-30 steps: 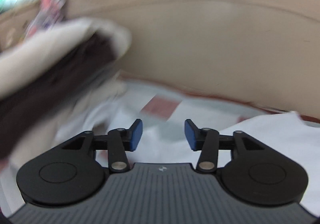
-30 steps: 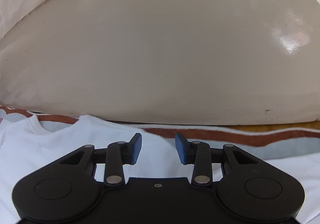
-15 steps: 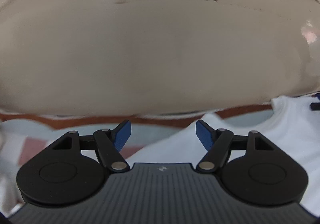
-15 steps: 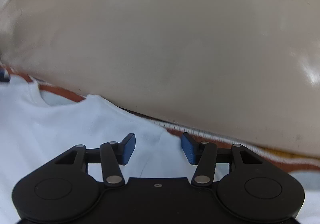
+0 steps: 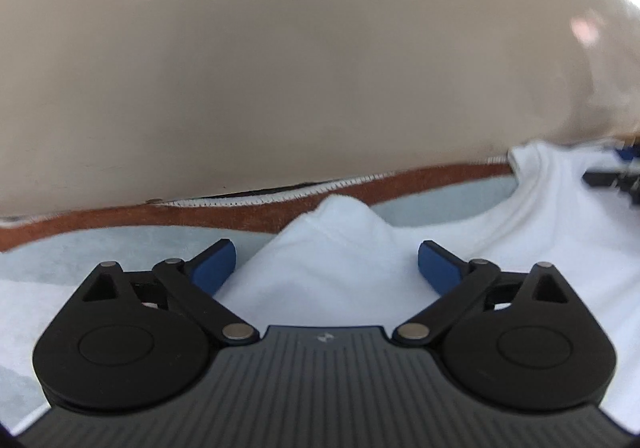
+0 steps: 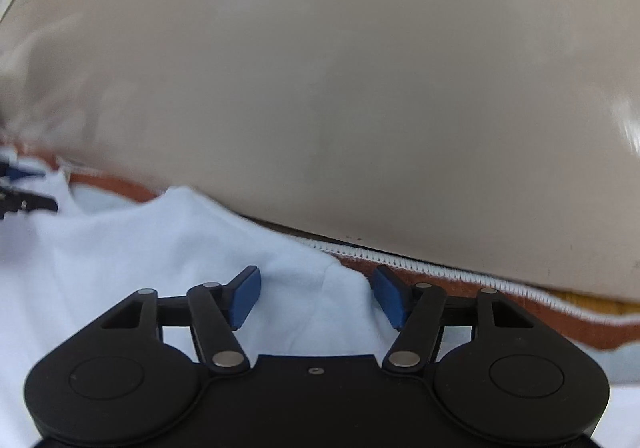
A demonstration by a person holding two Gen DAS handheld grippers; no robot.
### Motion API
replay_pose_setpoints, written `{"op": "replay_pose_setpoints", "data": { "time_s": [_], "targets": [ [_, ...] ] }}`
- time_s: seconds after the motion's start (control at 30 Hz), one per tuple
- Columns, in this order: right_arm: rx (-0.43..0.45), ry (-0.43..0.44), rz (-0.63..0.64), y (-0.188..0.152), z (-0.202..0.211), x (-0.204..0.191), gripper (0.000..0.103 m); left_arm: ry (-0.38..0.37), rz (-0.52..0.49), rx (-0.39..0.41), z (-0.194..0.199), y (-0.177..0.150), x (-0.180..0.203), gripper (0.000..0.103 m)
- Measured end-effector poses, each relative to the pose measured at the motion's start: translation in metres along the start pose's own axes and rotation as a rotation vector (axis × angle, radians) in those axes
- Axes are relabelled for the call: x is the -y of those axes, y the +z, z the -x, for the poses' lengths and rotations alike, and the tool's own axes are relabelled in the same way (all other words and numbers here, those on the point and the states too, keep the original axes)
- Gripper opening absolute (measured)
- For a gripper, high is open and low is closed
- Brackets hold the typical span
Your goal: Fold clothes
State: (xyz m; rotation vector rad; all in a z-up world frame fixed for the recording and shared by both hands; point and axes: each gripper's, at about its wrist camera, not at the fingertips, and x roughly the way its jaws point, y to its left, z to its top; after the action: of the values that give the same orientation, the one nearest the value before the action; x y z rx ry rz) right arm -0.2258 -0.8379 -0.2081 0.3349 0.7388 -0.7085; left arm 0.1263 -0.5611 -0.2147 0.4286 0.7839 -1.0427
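A white cotton T-shirt (image 5: 332, 272) lies spread on a pale blue cloth with a rust-brown border (image 5: 132, 244), close against a smooth beige padded surface (image 5: 280, 68) that fills the upper part of both views. The left hand-held gripper (image 5: 327, 262) hangs over one shoulder of the shirt, its blue-padded jaws wide apart and opening, a raised peak of fabric between them but not pressed. The right hand-held gripper (image 6: 316, 296) hangs over the other shoulder; its jaws are also apart and opening, with a fold of the shirt between the pads, unclamped. The ribbed neckline (image 5: 532, 184) lies between the two grippers.
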Motion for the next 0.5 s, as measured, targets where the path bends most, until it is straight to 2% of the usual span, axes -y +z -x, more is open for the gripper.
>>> {"op": "replay_pose_setpoints", "data": {
  "time_s": [0.03,0.07,0.1,0.13,0.17,0.2,0.27,0.3,0.37,0.43,0.5],
  "targets": [
    [-0.001,0.013,0.002,0.000,0.000,0.000,0.063,-0.004,-0.003,0.023,0.004,-0.003,0.004,0.090],
    [0.001,0.033,0.004,0.001,0.001,0.000,0.049,-0.007,-0.005,0.047,0.007,-0.006,0.007,0.068],
    [0.007,0.053,0.011,0.001,0.002,-0.001,0.020,-0.006,-0.011,0.066,0.011,-0.008,0.011,0.050],
    [0.013,0.074,0.019,0.001,0.003,-0.002,0.008,0.015,-0.028,0.066,0.015,-0.005,0.015,0.012],
    [0.026,0.073,0.034,0.001,0.005,-0.003,0.009,0.035,-0.046,0.072,0.020,-0.003,0.019,0.007],
    [0.054,0.064,0.044,0.001,0.010,-0.005,0.009,0.056,-0.074,0.103,0.028,-0.002,0.024,0.006],
    [0.122,0.058,0.047,0.004,0.024,-0.009,0.009,0.110,-0.111,0.222,0.051,-0.002,0.033,0.006],
    [0.156,0.056,0.041,0.006,0.032,-0.008,0.009,0.134,-0.115,0.278,0.062,-0.002,0.036,0.006],
    [0.220,0.045,0.023,0.012,0.046,-0.004,0.008,0.177,-0.077,0.341,0.072,-0.001,0.033,0.007],
    [0.238,0.033,0.014,0.017,0.048,0.000,0.008,0.184,-0.062,0.302,0.060,0.001,0.029,0.008],
    [0.220,0.013,0.002,0.019,0.039,0.000,0.008,0.216,-0.097,0.214,0.036,-0.001,0.032,0.012]
  ]
}}
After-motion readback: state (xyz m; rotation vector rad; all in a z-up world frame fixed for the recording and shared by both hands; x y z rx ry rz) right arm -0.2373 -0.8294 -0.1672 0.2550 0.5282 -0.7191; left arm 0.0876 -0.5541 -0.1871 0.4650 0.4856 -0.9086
